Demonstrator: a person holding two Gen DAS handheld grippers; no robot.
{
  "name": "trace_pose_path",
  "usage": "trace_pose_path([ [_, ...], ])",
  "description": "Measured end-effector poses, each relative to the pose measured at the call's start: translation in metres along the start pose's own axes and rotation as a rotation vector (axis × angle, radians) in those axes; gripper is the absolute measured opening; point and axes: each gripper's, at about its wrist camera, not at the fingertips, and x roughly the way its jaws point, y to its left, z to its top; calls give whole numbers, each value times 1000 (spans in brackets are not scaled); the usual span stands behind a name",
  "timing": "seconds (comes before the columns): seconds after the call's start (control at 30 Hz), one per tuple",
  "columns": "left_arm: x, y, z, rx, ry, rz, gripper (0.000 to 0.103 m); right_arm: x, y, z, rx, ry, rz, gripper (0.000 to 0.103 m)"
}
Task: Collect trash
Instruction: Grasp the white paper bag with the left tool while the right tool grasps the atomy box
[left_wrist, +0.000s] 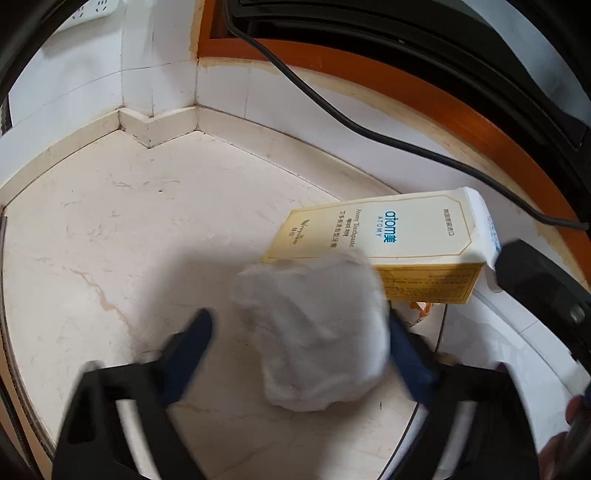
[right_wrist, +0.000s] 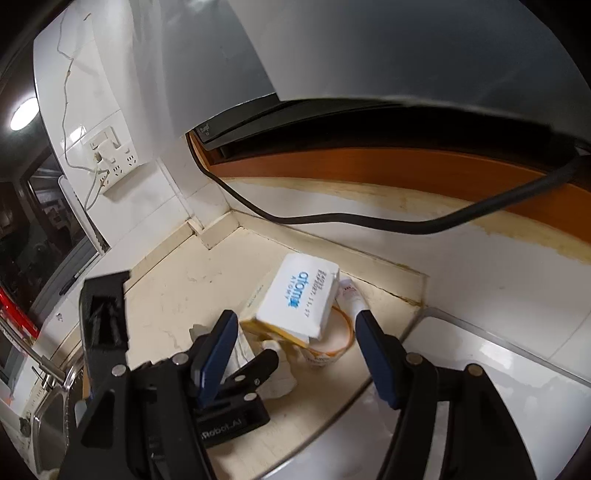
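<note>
A crumpled white tissue wad (left_wrist: 314, 332) lies on the marble counter (left_wrist: 110, 229) between the open fingers of my left gripper (left_wrist: 299, 328); whether the pads touch it I cannot tell. A yellow and white toothpaste box (left_wrist: 388, 236) lies just behind it. In the right wrist view the same box (right_wrist: 295, 299) rests on a white cup with an orange rim (right_wrist: 328, 350), and my right gripper (right_wrist: 295, 325) is open just in front of the box. The left gripper's black body (right_wrist: 221, 387) and the tissue (right_wrist: 277, 380) show at lower left.
A black cable (right_wrist: 332, 218) runs along the tiled wall under an orange window frame (right_wrist: 369, 166). A socket panel (right_wrist: 114, 162) sits on the wall at left. A sink and tap (right_wrist: 48, 376) lie far left. A white appliance top (right_wrist: 480, 369) lies at right.
</note>
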Motion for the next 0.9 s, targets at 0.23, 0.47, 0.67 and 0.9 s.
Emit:
trace_pose_path([
  [0.23,-12,7,-6,22,3,-19,48,21,0,6,51,18,-3,69],
  [0.47,-32,11,-19,41,8,-31,47,39,3,-1,114,34,36,68],
  [0.67,-50,15,-26,45,5,-34,46,19,21,-12,79,-8,31,44],
  [0.9,-111,6,-53,72,-17,-79,46,-66,47,-33,17,-114,18,44],
])
